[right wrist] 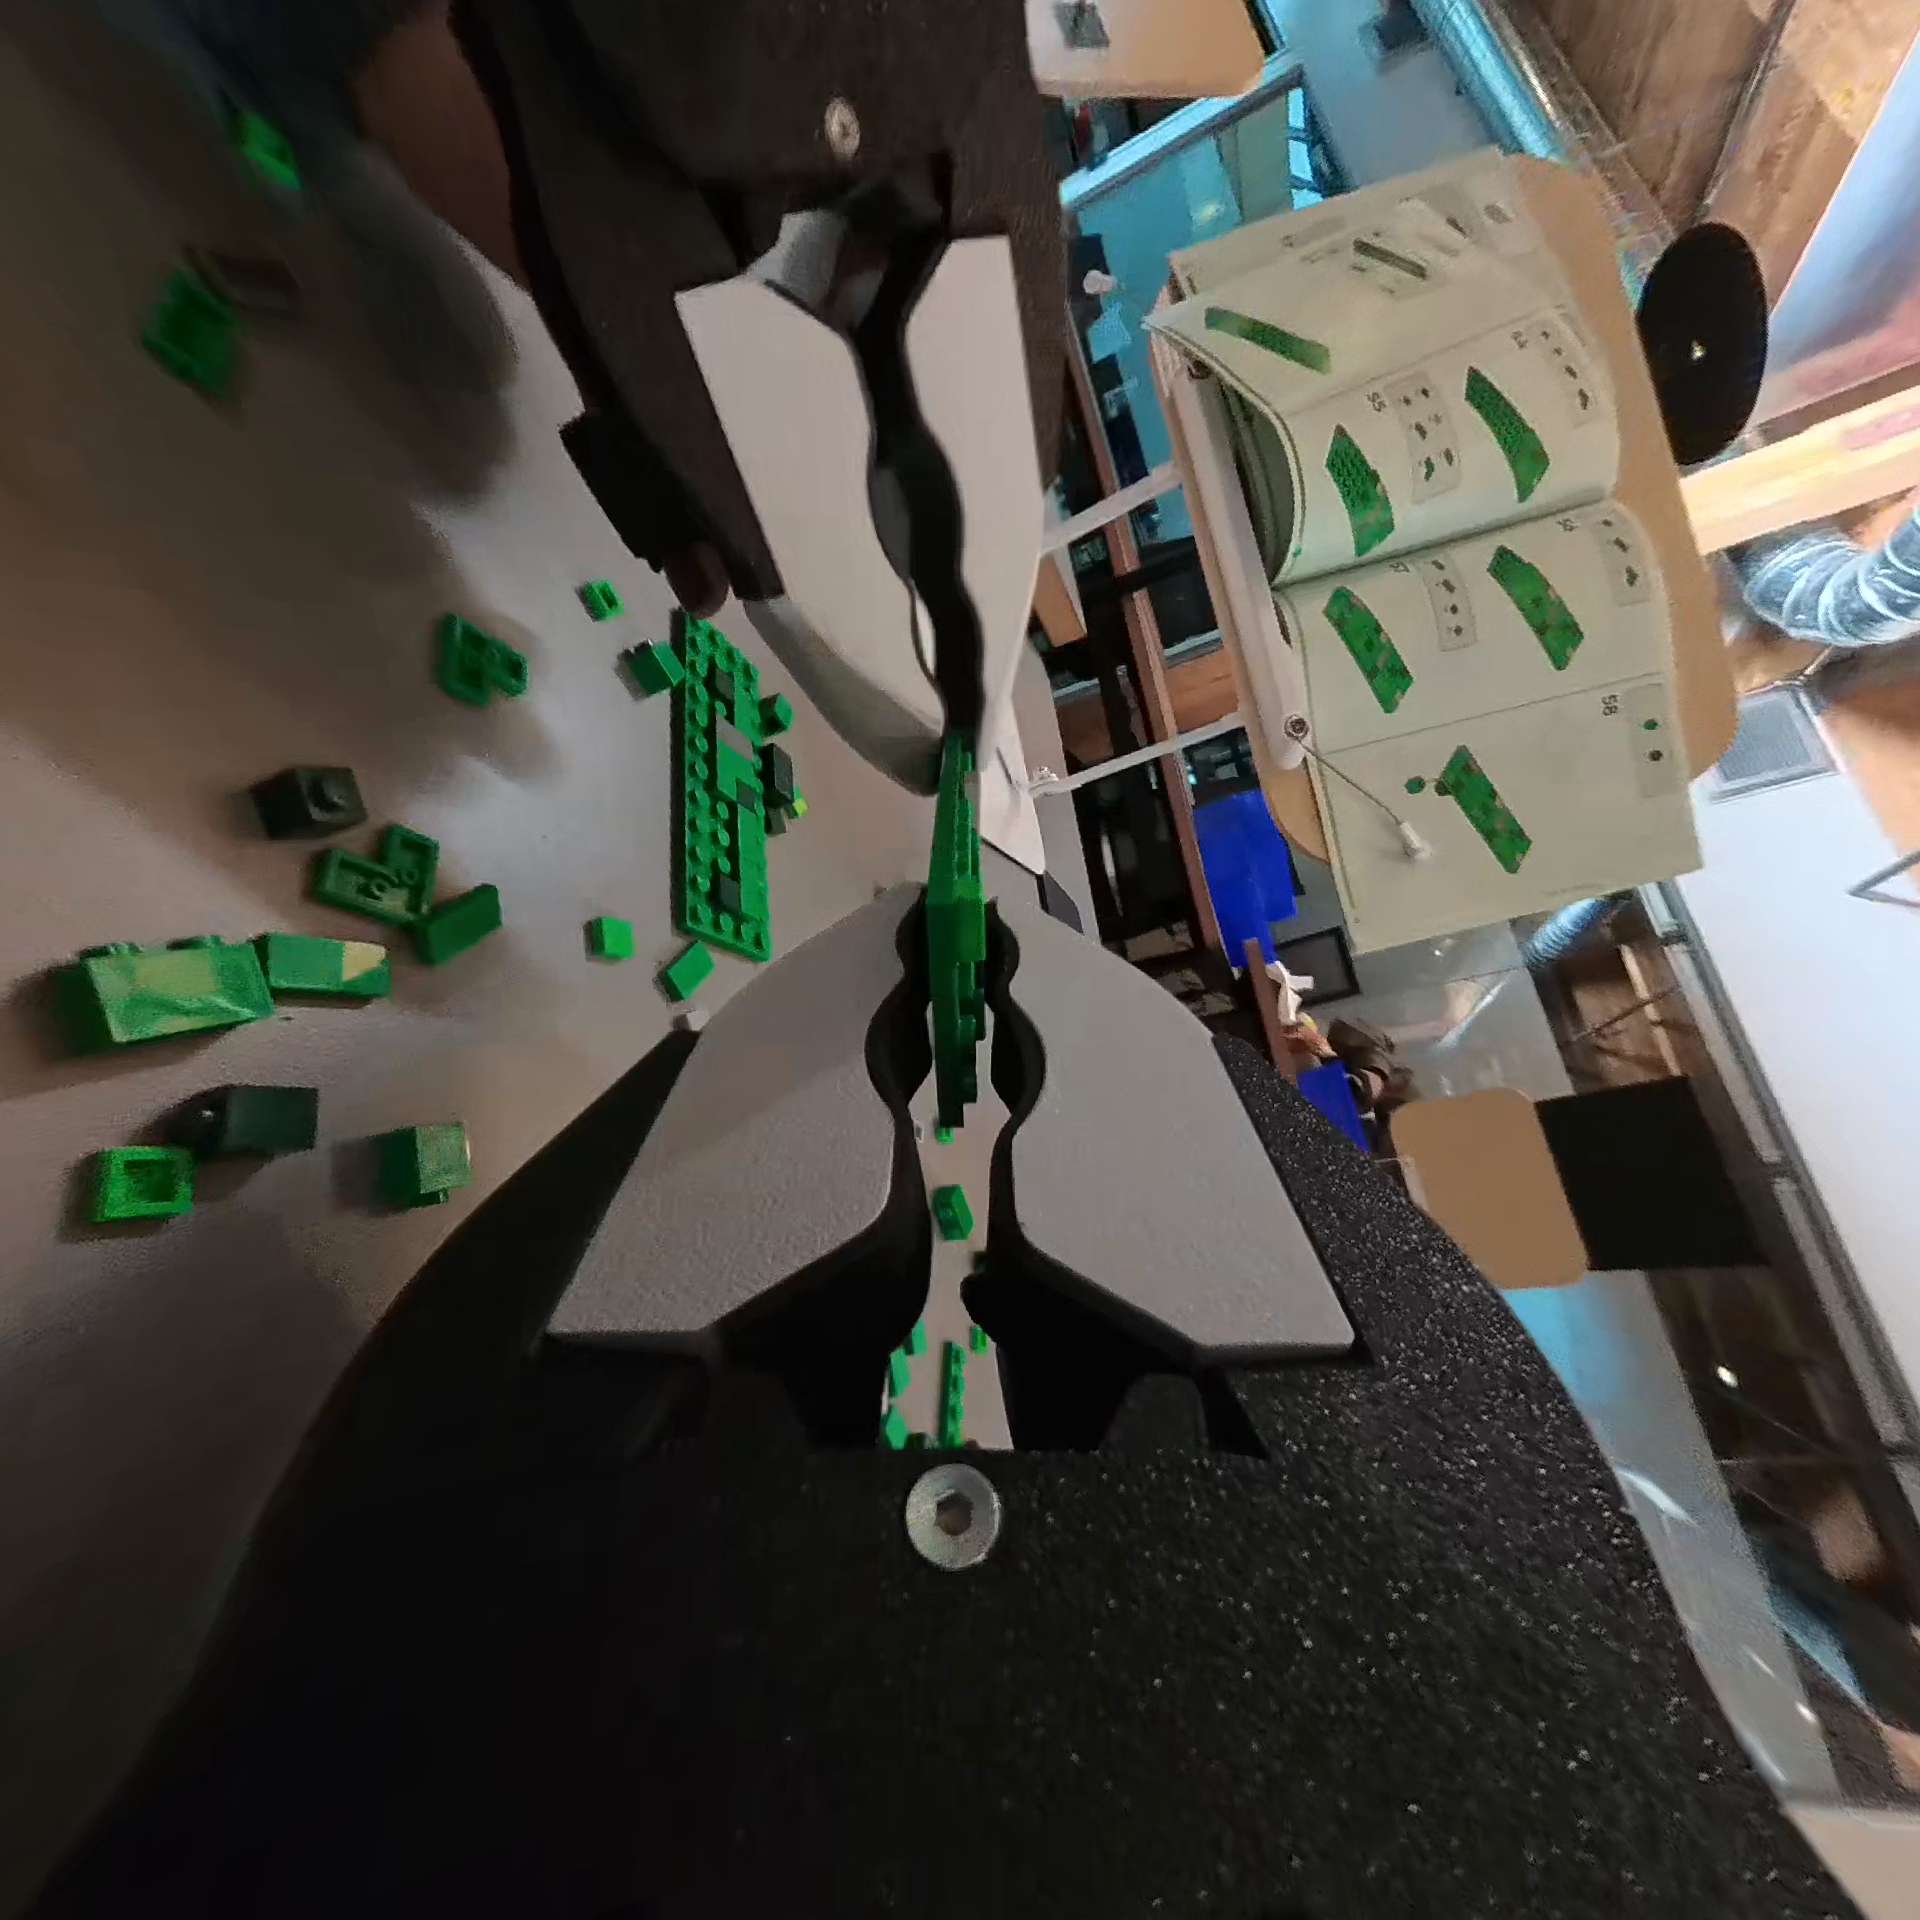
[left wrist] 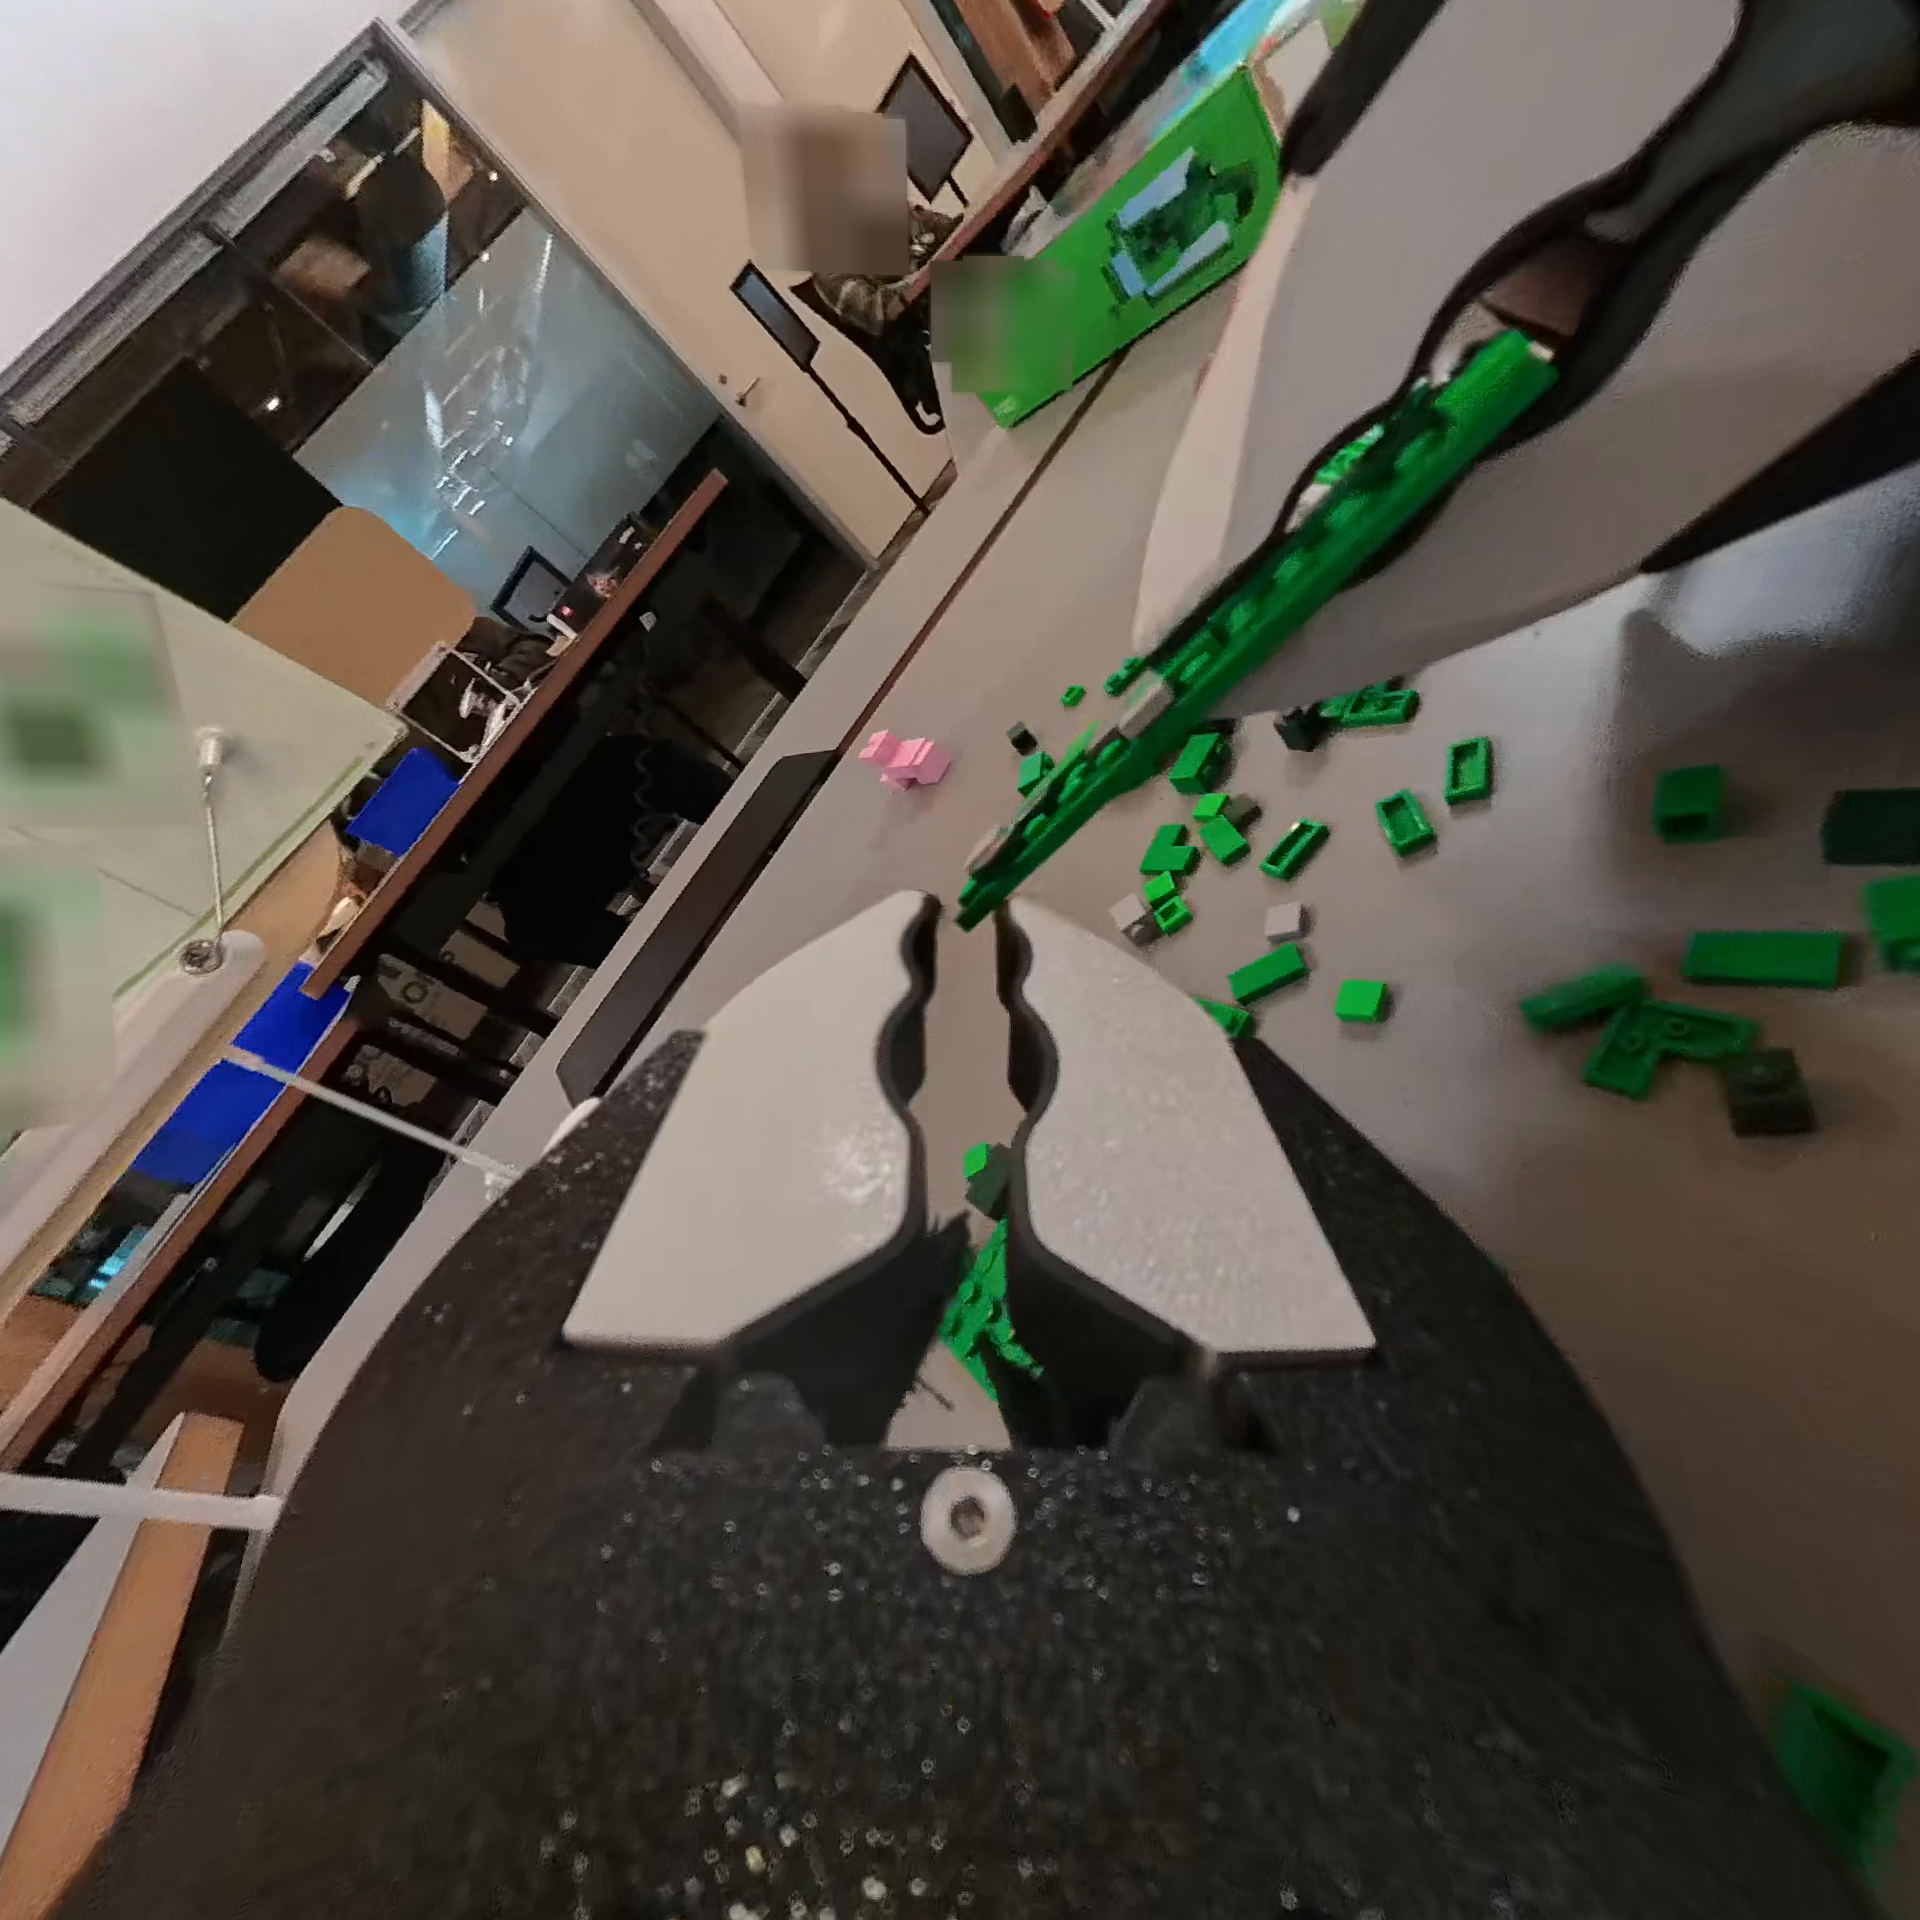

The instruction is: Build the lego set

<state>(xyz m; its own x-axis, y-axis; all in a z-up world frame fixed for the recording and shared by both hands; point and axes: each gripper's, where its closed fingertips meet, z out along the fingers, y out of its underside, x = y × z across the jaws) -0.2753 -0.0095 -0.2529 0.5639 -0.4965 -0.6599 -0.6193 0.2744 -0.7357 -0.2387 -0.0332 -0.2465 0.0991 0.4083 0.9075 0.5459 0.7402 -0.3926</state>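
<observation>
Right gripper clamps the long green plate edge-on above the table, while left gripper, jaws narrow, meets its far end, likely steadying it for alignment.

My right claw and left claw meet nose to nose on the long green plate. Loose green bricks crowd the table right of it; the stretch round the pink piece lies open.
</observation>
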